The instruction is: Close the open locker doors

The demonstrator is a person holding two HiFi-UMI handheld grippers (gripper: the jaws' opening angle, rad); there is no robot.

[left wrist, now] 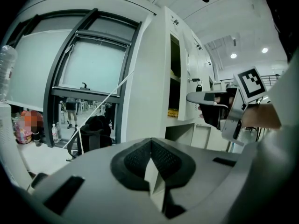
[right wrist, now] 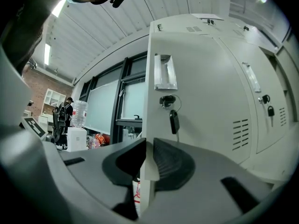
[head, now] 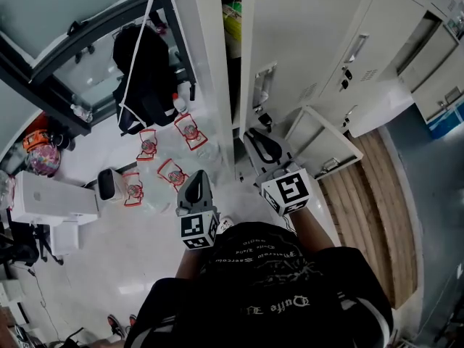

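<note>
- Locker door (right wrist: pixel 201 92) of cream metal, tall, with a recessed steel handle (right wrist: pixel 165 72) and a dark key (right wrist: pixel 174 121) hanging from its lock. Its free left edge runs straight down between the jaws of the right gripper (right wrist: pixel 146 149).
- Those jaws are released. They stand narrowly apart on either side of the edge, and a slit of floor shows between the left jaw and the metal, so the pads do not clamp the door.
- The left gripper (left wrist: pixel 150 146) has its jaws clenched tip to tip with nothing between them. In the head view it hangs just left of the right gripper (head: pixel 259 142), over the pale glossy floor (head: pixel 145 252).
- From the head view, the tall door (head: pixel 304 42) stands swung out from the locker bank toward the near side. A dark open compartment (head: pixel 230 20) holding something yellow-green lies at its left.
- Two more cream doors hang open to the right. A small low door (head: pixel 322 145) stands beside the strip of wooden flooring (head: pixel 370 209), and a second open door (head: pixel 384 100) is farther right.
- To the left, clear water bottles with red labels (head: pixel 172 172) lie on the floor.
- Beyond the bottles, a black backpack (head: pixel 145 78) rests against the dark-framed window (head: pixel 65 6).
- A white box (head: pixel 51 198) sits at the far left.
</note>
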